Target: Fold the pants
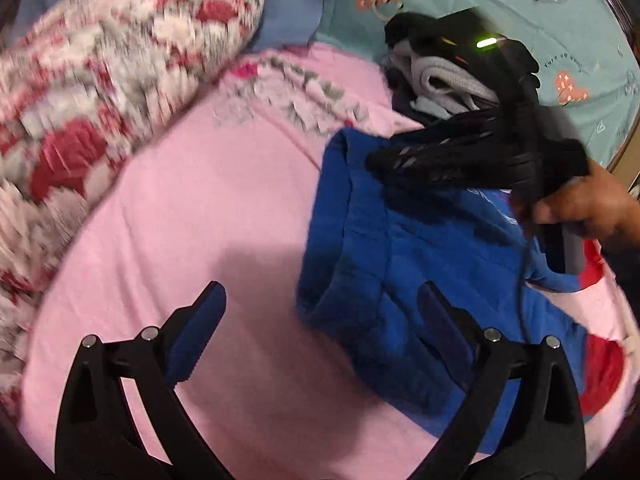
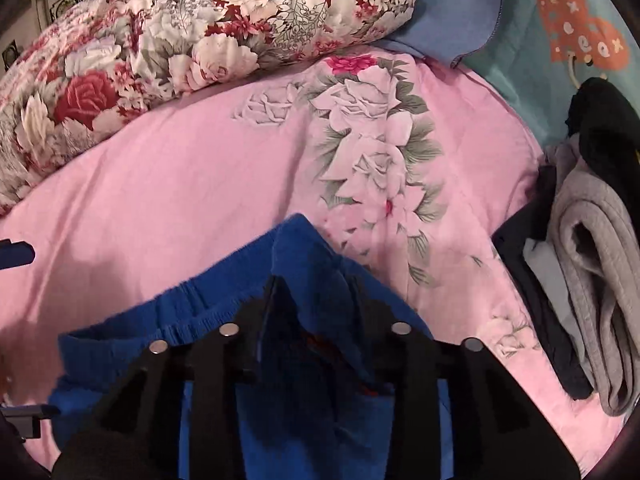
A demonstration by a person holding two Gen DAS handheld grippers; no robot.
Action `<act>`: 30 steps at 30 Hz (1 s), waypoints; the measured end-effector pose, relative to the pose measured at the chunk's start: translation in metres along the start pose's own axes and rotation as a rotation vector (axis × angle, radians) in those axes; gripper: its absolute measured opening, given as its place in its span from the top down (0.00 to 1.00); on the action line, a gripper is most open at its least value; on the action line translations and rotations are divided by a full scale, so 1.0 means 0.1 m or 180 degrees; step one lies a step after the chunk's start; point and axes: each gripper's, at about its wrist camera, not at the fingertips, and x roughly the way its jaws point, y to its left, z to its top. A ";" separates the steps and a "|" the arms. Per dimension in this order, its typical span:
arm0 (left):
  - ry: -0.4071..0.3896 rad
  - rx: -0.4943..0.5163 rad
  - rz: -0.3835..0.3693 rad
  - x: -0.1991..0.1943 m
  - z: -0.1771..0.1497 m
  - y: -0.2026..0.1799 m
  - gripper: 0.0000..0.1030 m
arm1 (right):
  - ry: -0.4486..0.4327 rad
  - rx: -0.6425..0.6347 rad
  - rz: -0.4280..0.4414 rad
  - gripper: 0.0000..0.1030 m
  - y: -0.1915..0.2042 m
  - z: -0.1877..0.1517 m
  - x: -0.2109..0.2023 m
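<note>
The blue pants (image 1: 384, 264) are lying partly folded on the pink bedsheet (image 1: 200, 216), with the elastic waistband showing in the right wrist view (image 2: 160, 320). The sheet has a big white-flower print (image 2: 372, 144) in the middle of it.

The left tongs (image 1: 320, 312) are spread wide with nothing pinched — 1 finger (image 1: 204, 320) hangs over bare pink sheet, the other (image 1: 444, 320) is over the pants near their edge. I can't tell whether that finger is actually touching the fabric.

The right tongs (image 2: 312, 300) are squeezed in on a bunched-up ridge of the blue fabric that stands up between the 2 fingers, so they're gripping the pants. In the left wrist view you can see those same tongs (image 1: 384, 160) held by a hand (image 1: 592, 208) over the far part of the pants, with a green light glowing on top of the tool.

Off to the side sits a pile of folded clothes (image 2: 588, 272), grey and dark pieces stacked up, right at the edge of the pink sheet by a teal blanket with hearts (image 1: 500, 0). A flowery red-and-white pillow (image 2: 192, 36) lies across the back — blurry in the left view, sharp in the right.
</note>
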 end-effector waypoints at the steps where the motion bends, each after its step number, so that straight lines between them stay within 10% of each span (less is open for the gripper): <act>1: 0.0100 -0.0112 -0.0149 0.05 0.00 0.04 0.05 | -0.0054 0.0050 -0.0025 0.57 -0.02 -0.03 -0.08; 9: 0.0387 -0.0469 -0.0344 0.26 0.00 0.01 0.10 | -0.0549 0.0619 0.0003 0.43 -0.54 -0.76 -1.27; 12: 0.0494 -0.0283 -0.0047 0.33 0.00 -0.15 0.58 | -0.0622 0.0959 0.0086 0.38 -0.75 -1.23 -1.63; 15: 0.0405 -0.0258 0.0108 0.20 -0.03 -0.16 0.63 | -0.0689 0.1258 -0.0041 0.38 -0.98 -1.69 -1.91; 22: 0.0339 -0.0251 0.0473 -0.21 -0.18 0.20 0.64 | -0.0810 0.2017 -0.0122 0.38 -1.45 -2.46 -2.30; 26: 0.0376 0.0190 0.0839 -0.32 -0.30 0.04 0.22 | -0.0819 0.2201 -0.0314 0.33 -1.53 -2.78 -2.45; 30: -0.0026 0.0271 0.0929 -0.82 -0.22 -0.05 0.17 | -0.0883 0.2235 -0.0415 0.33 -1.54 -2.93 -2.81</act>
